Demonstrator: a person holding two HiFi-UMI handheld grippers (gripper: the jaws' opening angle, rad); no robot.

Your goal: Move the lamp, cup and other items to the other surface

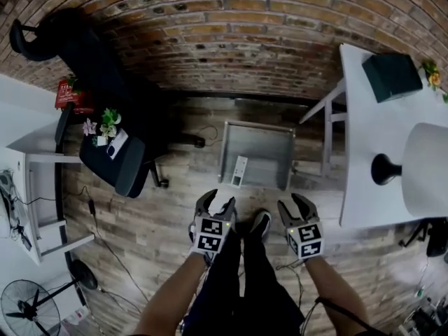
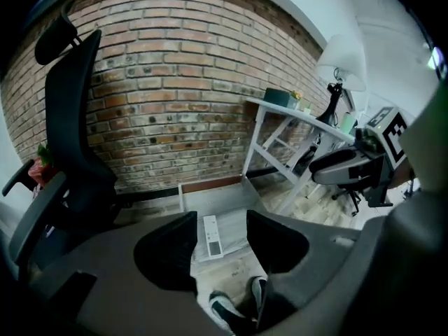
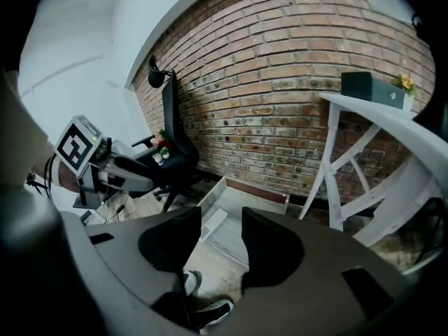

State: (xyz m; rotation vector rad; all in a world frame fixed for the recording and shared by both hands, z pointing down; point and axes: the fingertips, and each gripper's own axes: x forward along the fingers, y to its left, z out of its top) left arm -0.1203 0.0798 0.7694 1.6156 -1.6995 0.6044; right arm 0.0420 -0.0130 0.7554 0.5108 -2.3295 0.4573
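The lamp (image 1: 424, 168) stands on the white desk (image 1: 371, 117) at the right. The head view's edge cuts off its pale shade, and the shade hides everything but the black base. No cup can be picked out with certainty. The small things on the chair (image 1: 115, 161) seat at the left are too tiny to name, apart from a little plant. Both forearms reach forward and low in front of the person's legs, well away from the desk. The left gripper (image 1: 215, 206) and right gripper (image 1: 297, 206) sit side by side, tilted down toward the floor, above the shoes (image 1: 260, 224). Each gripper is open and empty, with the right one's gap a little narrower. Between the jaws only the floor shows, with a grey tray (image 1: 257, 149) lying on it that holds a flat white slab (image 1: 239, 171). Only the head view shows the desk top from above, with a dark box (image 1: 392, 75) and flowers (image 1: 431, 75). The gripper views show that desk side-on, with its white legs against the brick wall, and each catches the other gripper's marker cube.
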